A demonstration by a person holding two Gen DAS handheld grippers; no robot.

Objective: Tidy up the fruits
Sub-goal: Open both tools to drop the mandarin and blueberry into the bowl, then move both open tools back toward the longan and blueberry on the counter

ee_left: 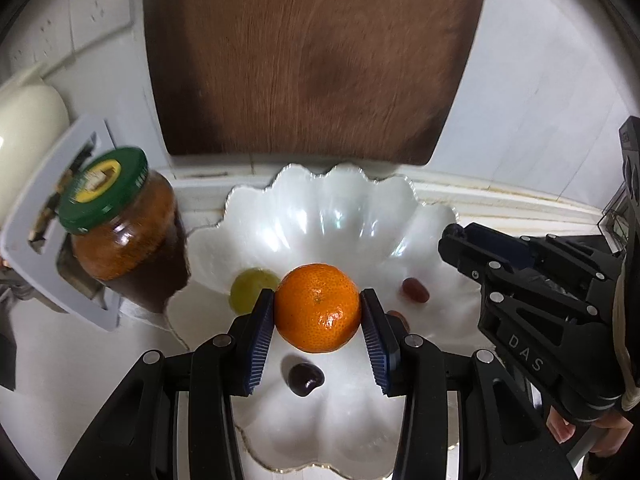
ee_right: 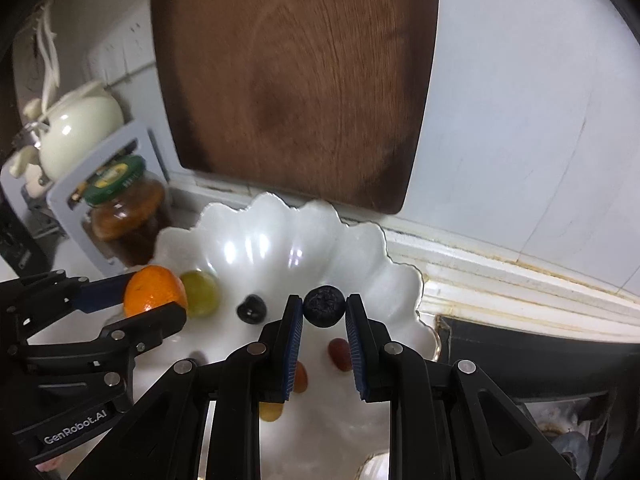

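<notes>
Left gripper clamped on a mandarin orange, blue ribbed pads pressed to its two sides, jaws part-way apart to suit the fruit's width. Right gripper pinched about as tight as it goes on a blueberry, crown end facing the camera. Both fruits held above the white scalloped bowl, neither touching its floor as far as the views show.

Already lying in the bowl: a green grape at left, just behind the left pad; a dark cherry-like fruit near, directly under the mandarin orange; two reddish grapes at right, one half hidden behind the right pad. From the right wrist view, also a small yellowish fruit near the bottom, partly hidden by the fingers.

Decisive relation: bowl directly below and slightly ahead of both grippers, so a short drop, not a reach. Mandarin orange over the left-centre of the bowl, blueberry over the right-centre, the two grippers side by side and close together. No long axis to mind, both fruits round. Probably a release of both into the bowl next, with the cherry-like fruit under the mandarin orange a likely thing to be bumped.

Outside the bowl: a green-lidded jar at far left, a wooden board leaning against the far wall, a cream teapot beyond the jar.
</notes>
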